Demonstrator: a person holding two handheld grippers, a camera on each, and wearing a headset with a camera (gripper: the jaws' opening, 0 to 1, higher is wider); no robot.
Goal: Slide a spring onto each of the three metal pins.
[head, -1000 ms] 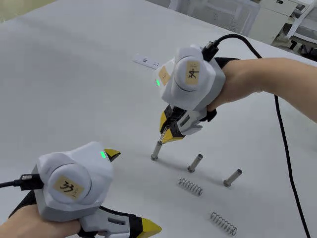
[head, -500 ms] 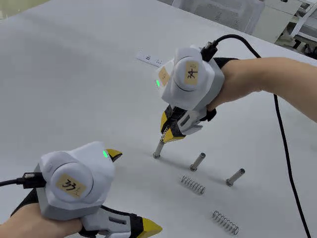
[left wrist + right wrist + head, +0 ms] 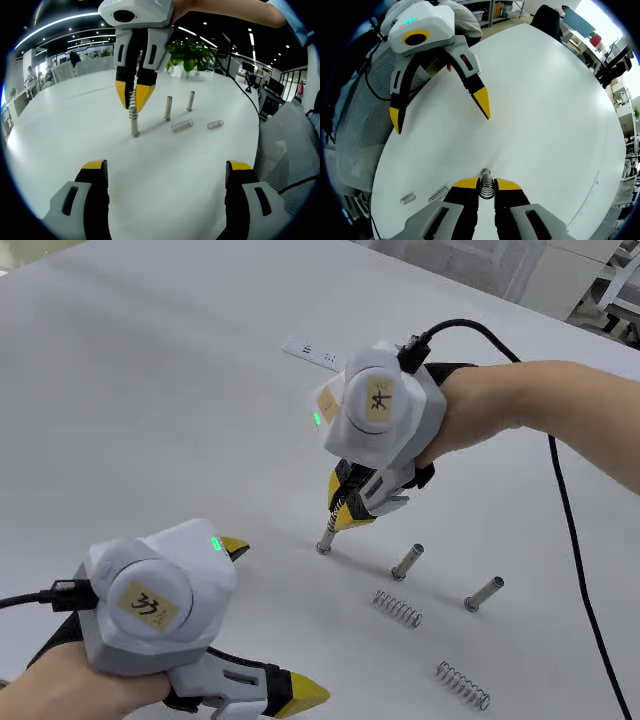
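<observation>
Nearest you: left gripper (image 3: 167, 165), jaws wide apart, nothing between them, held low over the table (image 3: 150, 390) and clear of the work.

Next out, two loose coils lying flat on the table: near spring (image 3: 463, 686) toward your right, second spring (image 3: 397, 608) just in front of the middle pin (image 3: 407, 562). Neither touches a pin.

Then the row of three. Middle pin and right pin (image 3: 484, 593) stand bare. Left pin (image 3: 325, 540) is the one being worked.

Above it: right gripper (image 3: 345, 515), jaws clamped on the held spring (image 3: 132, 107), which hangs roughly upright below the tips. Its lower end meets the top of the left pin; in the left gripper view coil and pin look in line. Cannot tell whether the first turns are over the tip yet.

Step in hand, as I read it: first of three springs, threading just starting. None seated.

Next move calls for a straight push down along the pin's axis, coil kept in line so it does not buckle or skid off the tip; let go only once it rides the shaft. After that, the second spring looks the closer pick.

Farthest: a white strip (image 3: 310, 352) on the table beyond your right gripper, cable (image 3: 570, 500) trailing off to your right.
</observation>
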